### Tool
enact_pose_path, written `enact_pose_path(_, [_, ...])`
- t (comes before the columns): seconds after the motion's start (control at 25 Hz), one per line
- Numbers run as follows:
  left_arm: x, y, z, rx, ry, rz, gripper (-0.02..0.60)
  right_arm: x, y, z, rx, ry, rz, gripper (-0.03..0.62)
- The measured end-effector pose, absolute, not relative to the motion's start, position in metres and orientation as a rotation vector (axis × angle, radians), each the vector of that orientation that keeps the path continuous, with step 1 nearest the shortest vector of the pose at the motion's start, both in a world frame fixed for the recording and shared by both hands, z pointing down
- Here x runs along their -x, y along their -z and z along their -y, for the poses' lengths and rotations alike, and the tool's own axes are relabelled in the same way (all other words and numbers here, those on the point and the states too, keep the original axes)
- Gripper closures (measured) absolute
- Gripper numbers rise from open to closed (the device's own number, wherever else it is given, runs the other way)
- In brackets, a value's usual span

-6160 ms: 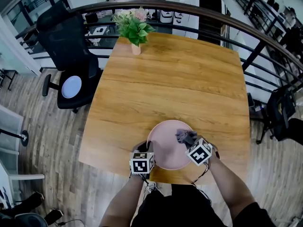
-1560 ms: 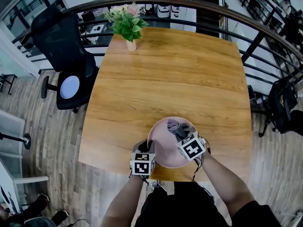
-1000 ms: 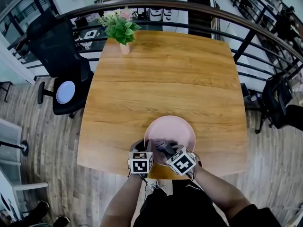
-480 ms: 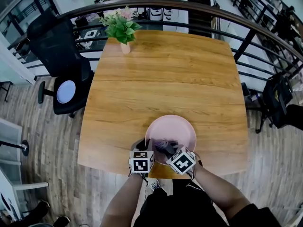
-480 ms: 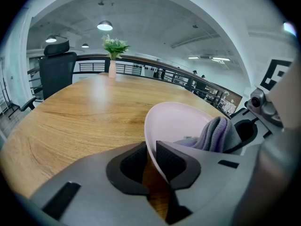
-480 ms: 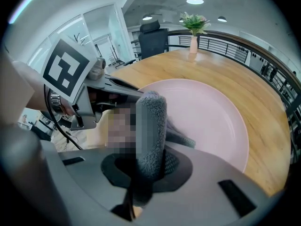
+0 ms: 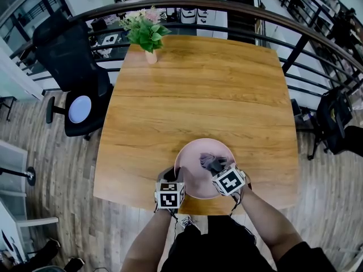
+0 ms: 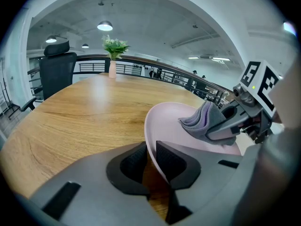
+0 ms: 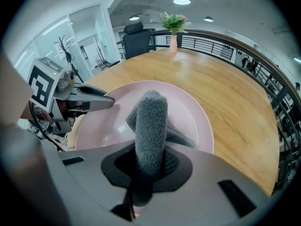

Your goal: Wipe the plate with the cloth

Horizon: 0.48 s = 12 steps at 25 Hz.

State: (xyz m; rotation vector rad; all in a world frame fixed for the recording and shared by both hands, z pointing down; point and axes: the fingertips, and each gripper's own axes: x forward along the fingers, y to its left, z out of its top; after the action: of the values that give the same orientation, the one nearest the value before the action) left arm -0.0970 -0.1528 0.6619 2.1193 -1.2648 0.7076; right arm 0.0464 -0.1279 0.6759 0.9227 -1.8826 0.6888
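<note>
Nearest to me, my left gripper (image 7: 173,175) stays clamped on the near-left rim of the pale pink round plate (image 7: 195,154). Its two dark pads are pinched shut on the thin edge and pin the dish at the near edge of the honey-coloured wooden table (image 7: 198,84).

Just beyond it, my right gripper (image 7: 216,166) has its jaws closed tight on a bunched fold of the grey fleecy cloth (image 7: 210,162). The loose end is pressed down onto the plate's inner face.

The change is in the cloth. Half a second ago it was working the near-left part of the dish, right beside the holding gripper. It has now swept across to the right of centre, and the left hand has not budged.

I read that as one stroke of a back-and-forth wipe, well under way. The left and middle of the dish have been covered, and the far rim is probably still to do.

Farther off, the table stretches bare to a small pink vase of green leaves and pale flowers (image 7: 146,34) at its far-left corner. A black office chair (image 7: 71,52) stands to the left, and a dark curved metal railing (image 7: 272,20) runs behind.
</note>
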Motion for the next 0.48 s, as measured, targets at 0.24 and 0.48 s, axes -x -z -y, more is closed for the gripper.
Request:
enact_pose_path(0.24, [0.097, -0.664, 0.153, -2.121, -0.704, 1.268, 0.507, -0.071, -0.675, 0.15, -0.979, -0.679, 1.834, 0.54])
enact_pose_path(0.48, [0.096, -0.664, 0.153, -2.122, -0.705, 1.269, 0.507, -0.082, -0.673, 0.159, -1.015, -0.667, 1.812, 0.541])
